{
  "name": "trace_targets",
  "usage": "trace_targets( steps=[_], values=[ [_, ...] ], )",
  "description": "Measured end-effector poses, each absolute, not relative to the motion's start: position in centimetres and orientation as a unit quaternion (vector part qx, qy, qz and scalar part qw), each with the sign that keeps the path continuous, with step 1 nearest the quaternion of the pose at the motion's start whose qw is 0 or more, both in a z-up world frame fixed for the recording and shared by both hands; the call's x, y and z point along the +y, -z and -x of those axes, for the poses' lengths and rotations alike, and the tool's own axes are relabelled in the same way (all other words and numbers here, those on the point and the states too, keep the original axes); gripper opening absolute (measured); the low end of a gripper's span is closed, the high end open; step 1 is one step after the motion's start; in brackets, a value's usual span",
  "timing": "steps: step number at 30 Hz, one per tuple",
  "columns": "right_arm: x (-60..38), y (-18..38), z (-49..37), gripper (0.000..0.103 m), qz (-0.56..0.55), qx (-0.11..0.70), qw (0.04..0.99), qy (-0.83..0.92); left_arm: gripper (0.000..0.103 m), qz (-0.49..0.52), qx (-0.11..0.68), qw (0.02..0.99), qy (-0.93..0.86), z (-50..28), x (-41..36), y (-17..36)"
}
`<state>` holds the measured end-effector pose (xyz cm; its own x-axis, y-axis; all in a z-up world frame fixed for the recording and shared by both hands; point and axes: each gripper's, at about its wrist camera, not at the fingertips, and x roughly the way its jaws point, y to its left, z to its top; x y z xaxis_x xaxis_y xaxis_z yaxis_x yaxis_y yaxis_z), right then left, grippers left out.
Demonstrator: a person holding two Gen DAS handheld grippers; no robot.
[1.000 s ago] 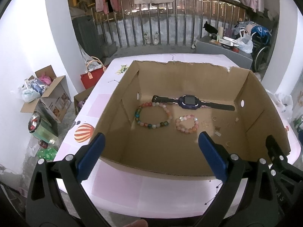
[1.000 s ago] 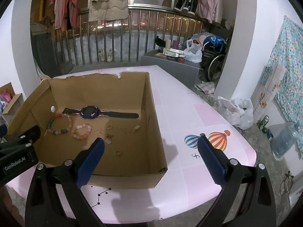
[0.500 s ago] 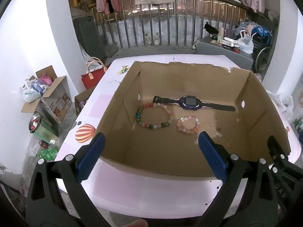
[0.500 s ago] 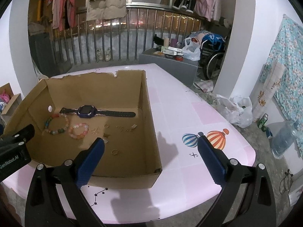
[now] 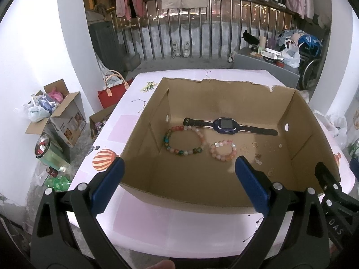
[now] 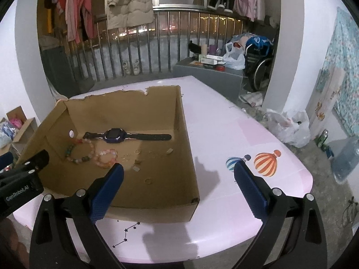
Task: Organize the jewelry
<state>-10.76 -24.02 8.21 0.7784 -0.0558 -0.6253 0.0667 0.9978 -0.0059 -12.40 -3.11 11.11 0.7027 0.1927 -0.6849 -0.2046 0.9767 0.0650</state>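
An open cardboard box (image 5: 309,132) (image 6: 186,134) stands on the pink table (image 5: 143,222) (image 6: 224,130). Inside lie a dark blue smartwatch (image 5: 226,125) (image 6: 115,135), a large multicolour bead bracelet (image 5: 184,139) (image 6: 79,151), a small pink bead bracelet (image 5: 223,151) (image 6: 106,158), and several small rings and earrings (image 5: 255,144) (image 6: 148,181). My left gripper (image 5: 178,182) is open and empty, in front of the box's near wall. My right gripper (image 6: 178,182) is open and empty, near the box's right front corner.
The table's edges fall off on all sides. Cardboard boxes (image 5: 60,114), a red bag (image 5: 112,94) and a metal cup (image 5: 44,148) are on the floor to the left. Plastic bags (image 6: 289,127) and a wheelchair (image 6: 260,67) stand to the right. A railing (image 5: 202,29) runs behind.
Both grippers have drawn back and up a little from the box, so it sits smaller and lower in both views. The jewelry has not moved. Both grippers stay open.
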Motion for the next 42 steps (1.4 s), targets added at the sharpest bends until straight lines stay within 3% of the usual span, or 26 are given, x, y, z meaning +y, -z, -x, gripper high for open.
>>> trace_targets(
  steps=[42],
  values=[
    [-24.2, -7.7, 10.1, 0.096, 0.019, 0.342, 0.938, 0.051, 0.095, -0.005, 0.372, 0.924, -0.088, 12.7, -3.6, -11.8]
  ],
)
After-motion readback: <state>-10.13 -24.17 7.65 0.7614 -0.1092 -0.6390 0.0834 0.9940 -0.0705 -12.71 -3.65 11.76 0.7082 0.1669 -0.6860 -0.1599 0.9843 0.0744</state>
